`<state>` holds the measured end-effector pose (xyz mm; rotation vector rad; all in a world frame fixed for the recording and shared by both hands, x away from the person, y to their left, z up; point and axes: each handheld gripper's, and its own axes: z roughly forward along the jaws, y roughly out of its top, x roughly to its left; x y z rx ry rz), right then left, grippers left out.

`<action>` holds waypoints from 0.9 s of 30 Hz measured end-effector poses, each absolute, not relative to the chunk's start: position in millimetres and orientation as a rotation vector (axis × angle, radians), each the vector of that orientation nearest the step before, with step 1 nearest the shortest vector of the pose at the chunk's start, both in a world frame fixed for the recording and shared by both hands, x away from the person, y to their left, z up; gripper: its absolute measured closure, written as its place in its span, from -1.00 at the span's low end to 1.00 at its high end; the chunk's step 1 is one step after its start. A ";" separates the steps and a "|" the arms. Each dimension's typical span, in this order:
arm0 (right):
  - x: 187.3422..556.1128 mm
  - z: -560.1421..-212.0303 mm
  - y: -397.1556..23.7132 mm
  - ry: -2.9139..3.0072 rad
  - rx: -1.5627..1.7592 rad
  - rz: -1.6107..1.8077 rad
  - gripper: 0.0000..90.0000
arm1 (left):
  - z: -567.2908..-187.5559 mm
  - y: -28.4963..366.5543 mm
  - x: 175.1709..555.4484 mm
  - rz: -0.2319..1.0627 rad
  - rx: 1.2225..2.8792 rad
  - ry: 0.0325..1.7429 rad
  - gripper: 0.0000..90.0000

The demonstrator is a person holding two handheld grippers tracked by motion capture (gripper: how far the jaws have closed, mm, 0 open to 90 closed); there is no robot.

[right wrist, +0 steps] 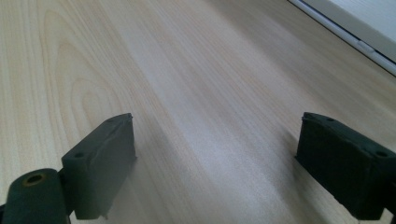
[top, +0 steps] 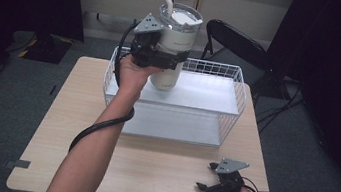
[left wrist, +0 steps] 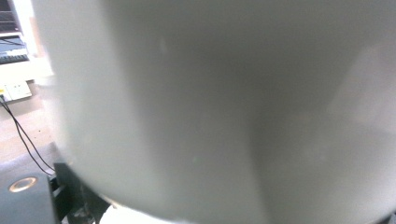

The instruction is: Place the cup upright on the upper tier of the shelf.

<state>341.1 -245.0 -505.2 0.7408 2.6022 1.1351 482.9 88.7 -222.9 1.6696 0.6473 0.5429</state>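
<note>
High view showed the left gripper clamped around the white tumbler, which hung just above the upper shelf of the wire rack. To do this well, the tumbler needed to stay upright and come down flat, well inside the rack's rim. Right gripper rested on the table in front of the rack, jaws apart around nothing.
</note>
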 end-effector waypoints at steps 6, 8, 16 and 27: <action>341.1 -505.2 -245.0 2.602 0.741 1.135 -0.76 | -228.7 85.6 487.5 0.556 1.677 0.653 -0.81; 341.1 -505.2 -245.0 2.602 0.741 1.135 -0.76 | -230.5 84.6 488.9 0.555 1.676 0.650 -0.81; 341.0 -505.2 -245.0 2.602 0.741 1.135 -0.76 | -237.4 78.7 492.7 0.557 1.686 0.644 -0.81; 341.1 -505.2 -245.0 2.602 0.741 1.135 -0.76 | -247.7 72.1 497.6 0.555 1.687 0.655 -0.81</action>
